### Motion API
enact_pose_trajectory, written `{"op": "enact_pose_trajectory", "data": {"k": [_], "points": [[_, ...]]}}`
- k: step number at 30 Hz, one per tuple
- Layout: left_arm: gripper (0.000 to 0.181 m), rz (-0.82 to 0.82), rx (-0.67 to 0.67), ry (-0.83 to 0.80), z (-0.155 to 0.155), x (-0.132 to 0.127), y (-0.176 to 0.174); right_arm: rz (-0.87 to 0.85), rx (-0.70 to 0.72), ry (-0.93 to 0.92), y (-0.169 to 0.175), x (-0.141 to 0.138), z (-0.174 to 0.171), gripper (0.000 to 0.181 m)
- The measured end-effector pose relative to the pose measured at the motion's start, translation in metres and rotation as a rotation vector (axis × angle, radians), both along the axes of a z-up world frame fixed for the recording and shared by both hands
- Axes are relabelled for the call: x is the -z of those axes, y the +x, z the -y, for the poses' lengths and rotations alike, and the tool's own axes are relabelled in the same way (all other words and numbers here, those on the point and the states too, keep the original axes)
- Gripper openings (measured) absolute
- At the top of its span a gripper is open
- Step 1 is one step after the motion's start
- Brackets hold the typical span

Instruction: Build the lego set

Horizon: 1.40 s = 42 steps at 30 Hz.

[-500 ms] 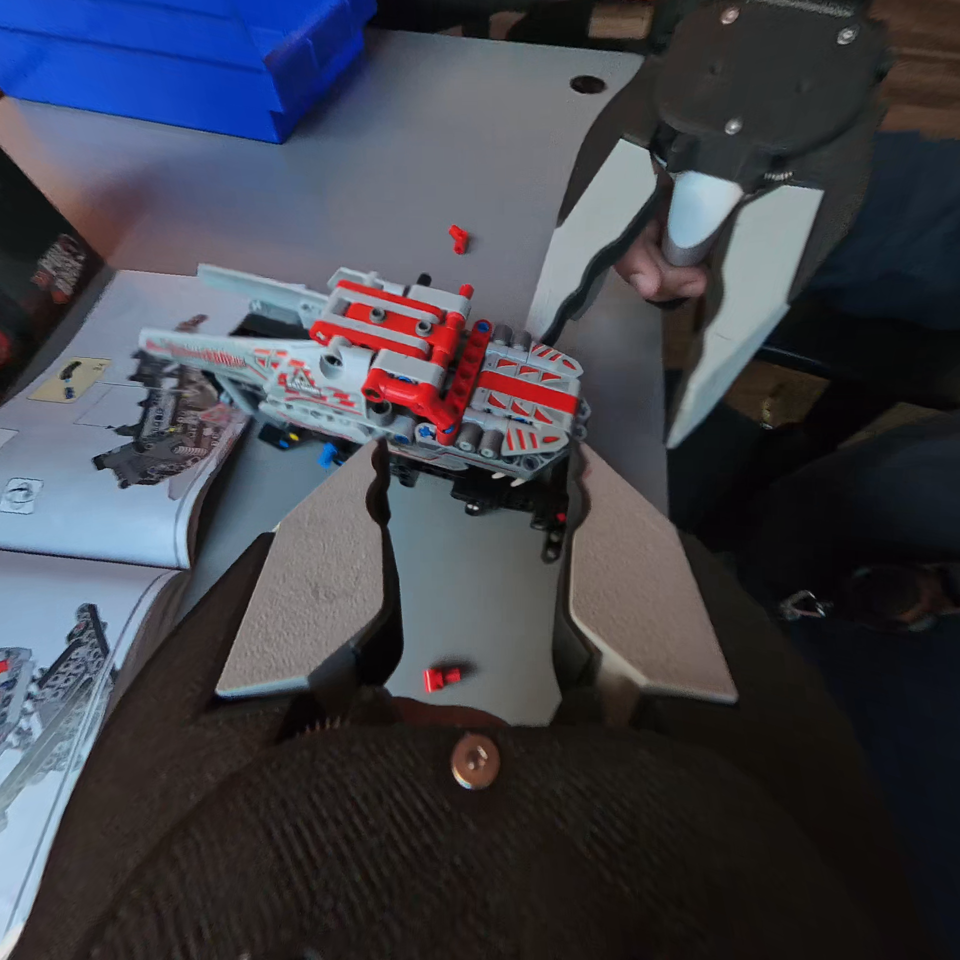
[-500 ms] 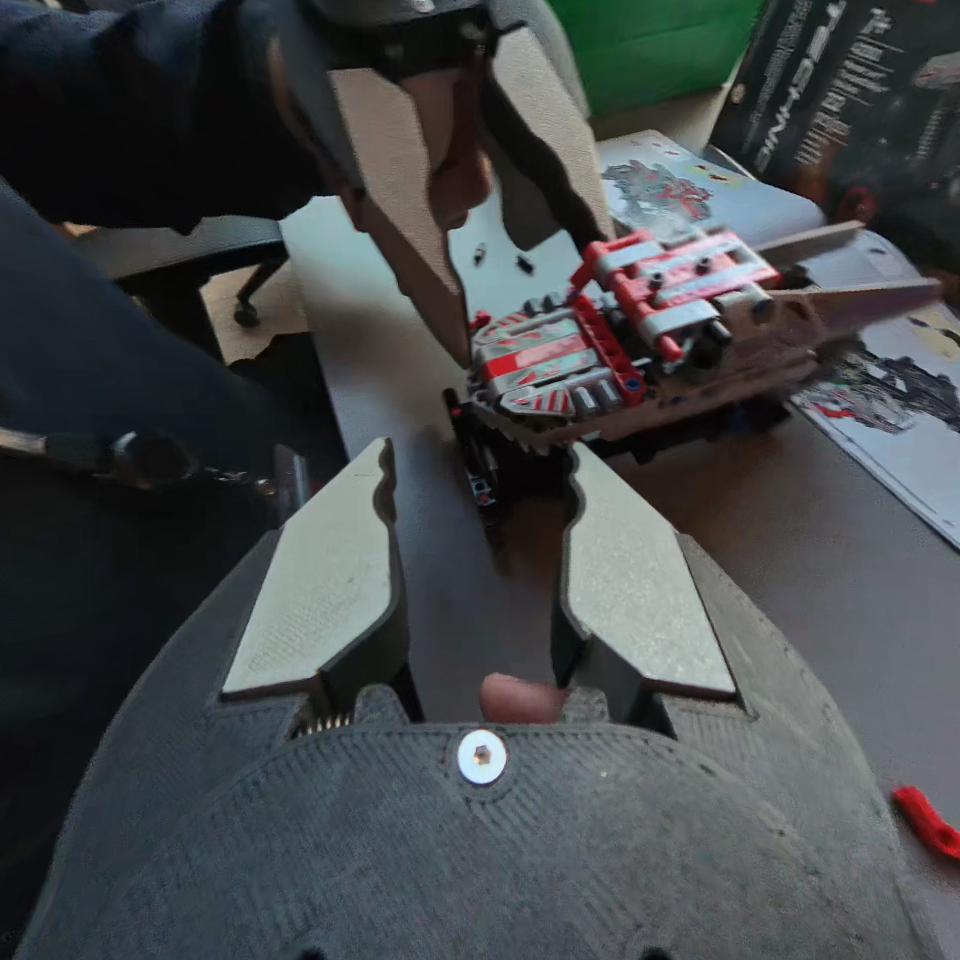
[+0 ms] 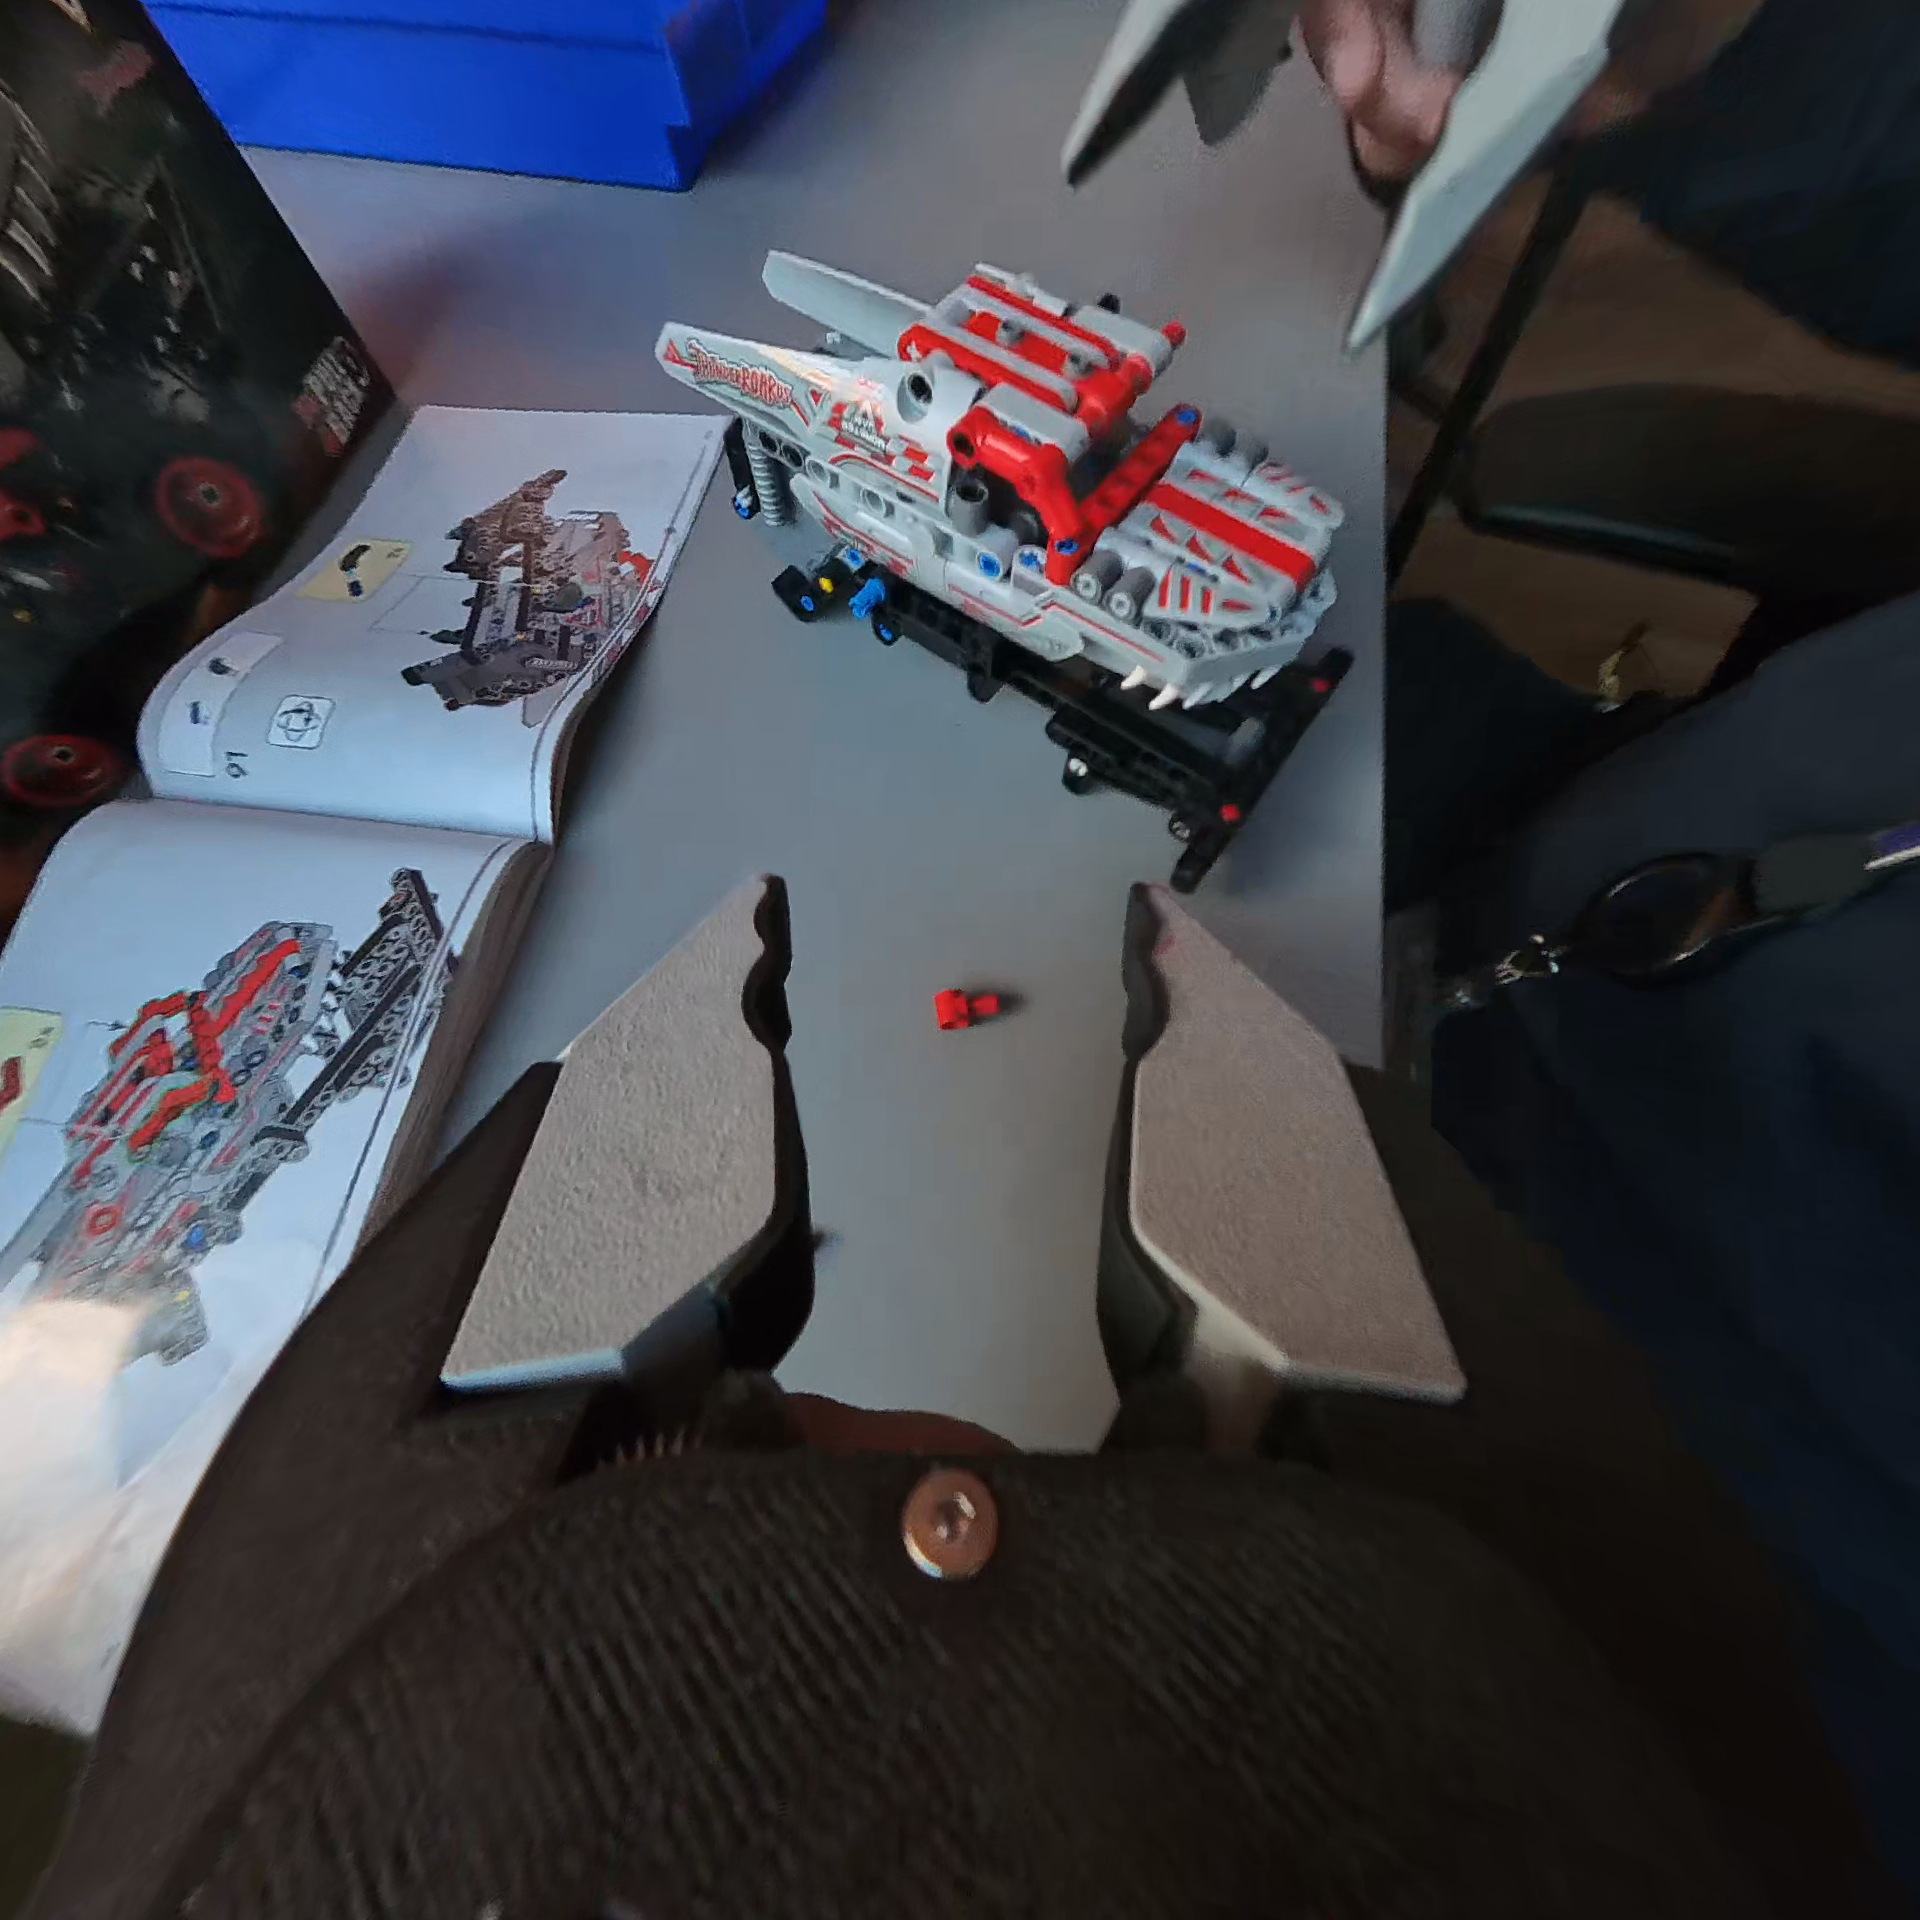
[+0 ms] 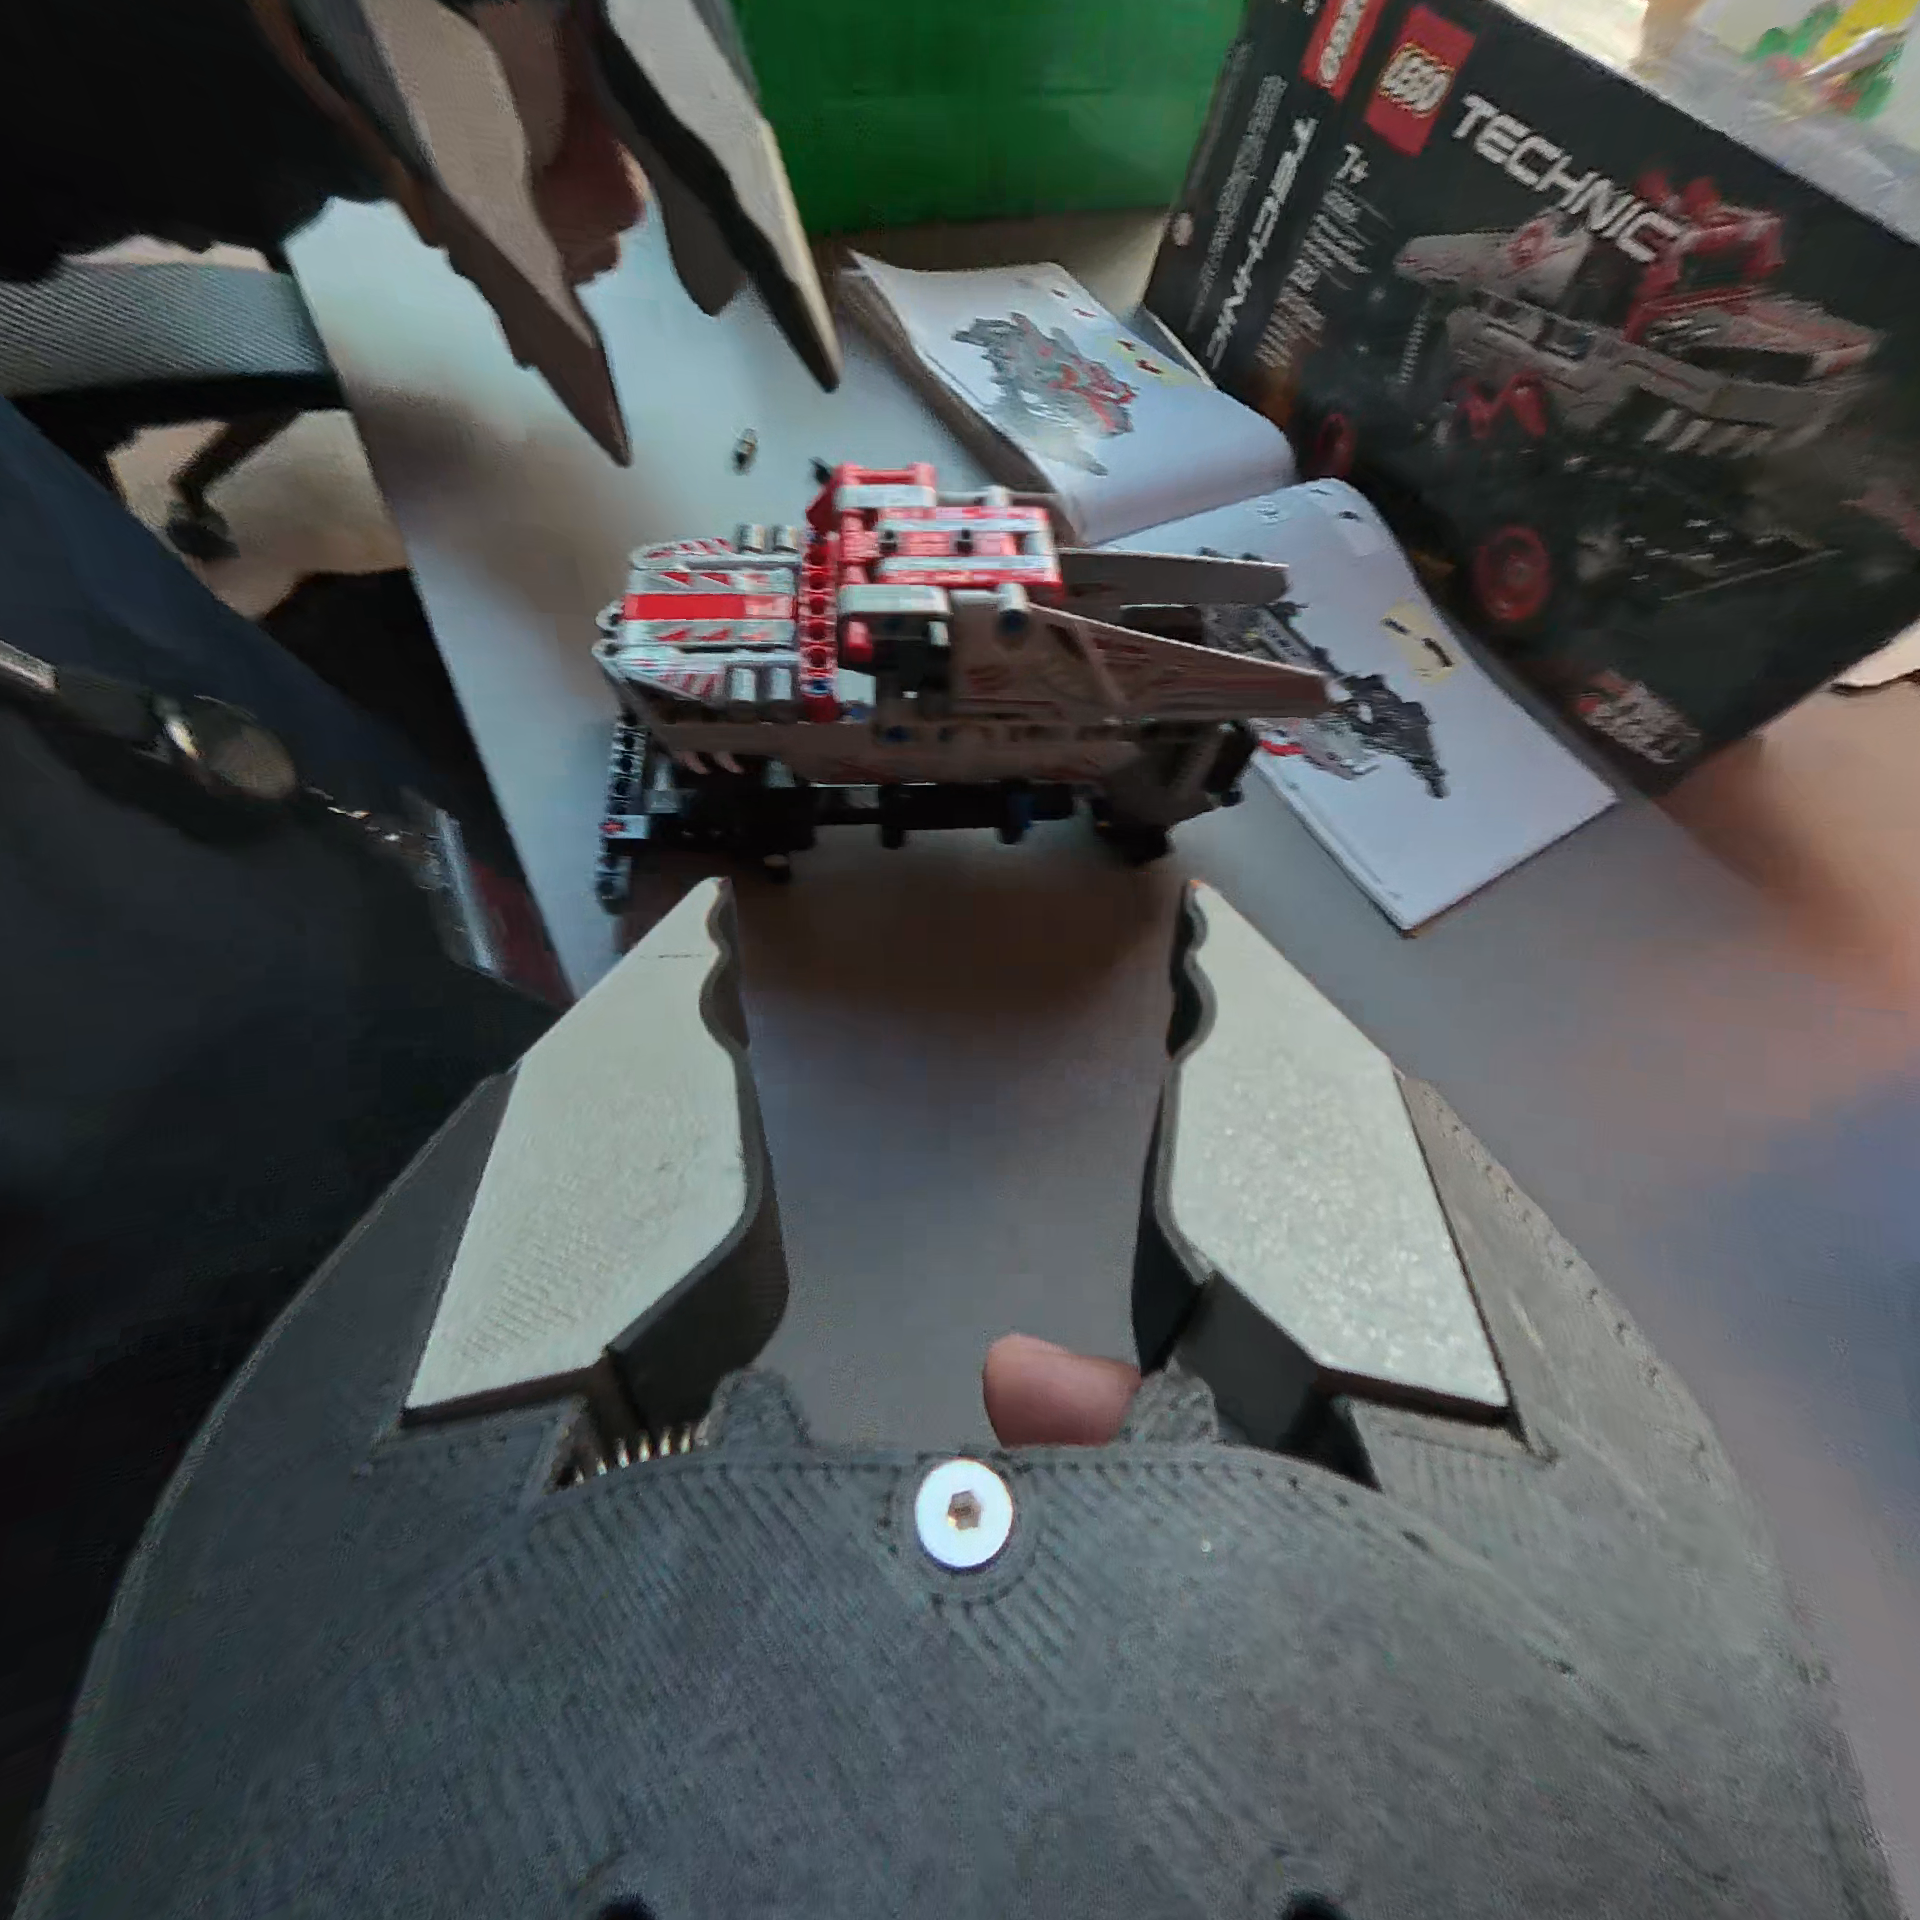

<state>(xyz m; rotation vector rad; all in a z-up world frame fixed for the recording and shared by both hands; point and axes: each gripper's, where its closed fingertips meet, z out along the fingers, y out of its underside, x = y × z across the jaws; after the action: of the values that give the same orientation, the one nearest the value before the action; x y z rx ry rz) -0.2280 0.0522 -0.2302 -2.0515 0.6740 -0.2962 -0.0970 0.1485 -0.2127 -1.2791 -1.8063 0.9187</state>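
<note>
Nearest the left wrist camera, the left gripper (image 3: pixel 951 914) hangs over the grey table (image 3: pixel 883 790) with its tongs spread apart and nothing between them. Just past the tips at 12 o'clock sits one small red piece (image 3: pixel 961 1008), loose on the table. Same story on the other side: the right gripper (image 4: pixel 951 925) is spread wide and empty, parked just short of the model.

The lego model (image 3: pixel 1023 520), a grey and red body on a black frame, stands on its own at about 1 o'clock in the left wrist view, right near the table edge, with neither gripper touching it. At 9 o'clock lies one open instruction booklet (image 3: pixel 343 717), and the single set box (image 4: pixel 1558 343) stands behind it, with a blue bin (image 3: pixel 468 83) at the far end.

Risk-wise, that red piece looks tiny and slick, so a sloppy pinch could flick it off the table. And the model sits close enough to the edge that a push from the booklet side could probably shove it over.

Count: two grippers, one model, one red loose piece, plus two little dark bits (image 4: pixel 744 449) beyond the model in the right wrist view.
</note>
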Motion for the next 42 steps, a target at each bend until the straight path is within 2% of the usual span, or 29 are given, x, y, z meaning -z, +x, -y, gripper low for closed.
{"op": "enact_pose_trajectory", "data": {"k": [3,7,10,14,18,24,26,31,33,35,38,40,42], "points": [[0.058,0.004,-0.008,0.058,0.006,-0.004,-0.002,-0.013,-0.022,0.084,-0.009,-0.006,-0.017,0.086],[0.05,0.122,-0.002,0.12,0.009,-0.017,0.017,0.044,-0.104,0.284,-0.026,-0.007,-0.033,0.095],[0.057,0.137,-0.021,0.143,0.003,-0.017,0.036,0.083,-0.185,0.389,-0.047,-0.008,-0.046,0.1],[0.061,0.121,-0.065,0.18,-0.01,-0.012,0.048,0.152,-0.327,0.401,-0.066,-0.006,-0.034,0.1],[0.072,0.133,-0.054,0.21,-0.023,-0.016,0.065,0.191,-0.377,0.438,-0.075,-0.002,-0.019,0.105],[0.077,0.081,0.043,0.209,-0.04,-0.009,0.087,0.185,-0.321,0.418,-0.072,0.0,-0.009,0.105],[0.072,0.055,0.064,0.219,-0.044,-0.008,0.085,0.182,-0.305,0.382,-0.066,0.002,-0.007,0.095],[0.068,0.096,0.211,0.192,-0.049,-0.009,0.086,0.135,-0.292,0.261,-0.052,0.006,0.021,0.09],[0.073,0.113,0.257,0.165,-0.054,-0.01,0.078,0.122,-0.268,0.24,-0.051,0.01,0.03,0.105],[0.09,0.128,0.238,0.077,-0.058,-0.006,0.063,0.11,-0.231,0.242,-0.05,0.011,0.032,0.111],[0.091,0.125,0.173,0.019,-0.055,-0.004,0.046,0.091,-0.176,0.198,-0.047,0.009,0.035,0.111],[0.078,0.098,0.122,0.064,-0.049,-0.008,0.042,0.073,-0.13,0.231,-0.039,0.006,0.031,0.096],[0.08,0.069,0.058,0.102,-0.04,-0.014,0.042,0.028,-0.089,0.252,-0.03,-0.003,0.025,0.082]]}}
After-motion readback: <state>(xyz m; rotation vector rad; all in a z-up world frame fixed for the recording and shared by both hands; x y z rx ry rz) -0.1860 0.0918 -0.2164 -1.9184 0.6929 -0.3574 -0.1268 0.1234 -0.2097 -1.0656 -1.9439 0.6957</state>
